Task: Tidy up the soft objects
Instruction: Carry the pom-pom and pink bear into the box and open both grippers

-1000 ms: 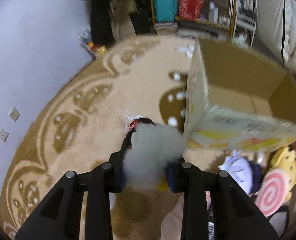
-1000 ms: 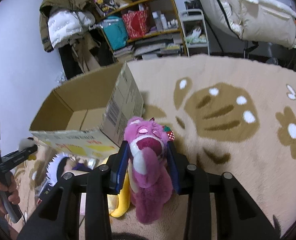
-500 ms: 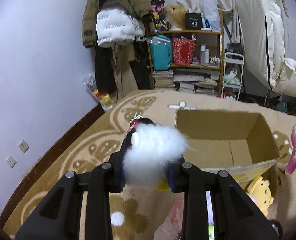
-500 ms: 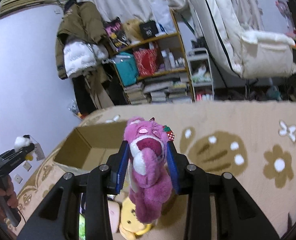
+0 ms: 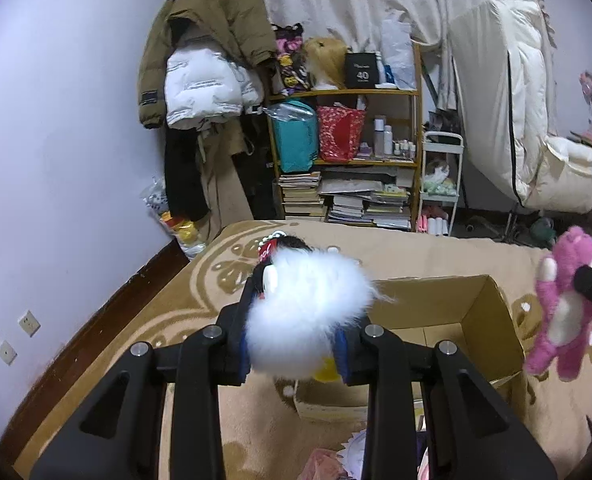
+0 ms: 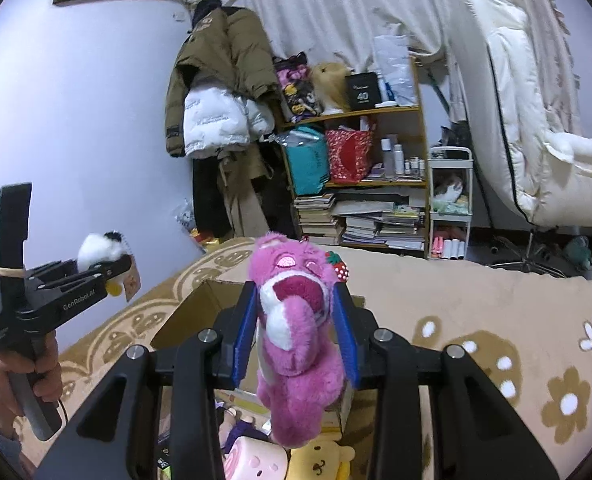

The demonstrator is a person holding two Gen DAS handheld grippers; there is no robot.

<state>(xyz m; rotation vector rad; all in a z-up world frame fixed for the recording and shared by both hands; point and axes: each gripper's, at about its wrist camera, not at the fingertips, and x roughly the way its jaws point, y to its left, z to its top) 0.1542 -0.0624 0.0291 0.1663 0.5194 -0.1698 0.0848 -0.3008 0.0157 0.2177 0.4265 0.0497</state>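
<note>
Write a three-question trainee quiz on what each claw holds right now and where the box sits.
1. True or false: the left claw is shut on a white fluffy toy.
2. Which toy does the right claw grip? A) yellow plush B) pink bear C) book
3. Fill in: the cardboard box stands on the ____.

Key:
1. True.
2. B, the pink bear, held clear of the box.
3. Carpet; the box is open-topped and looks empty where visible.
</note>
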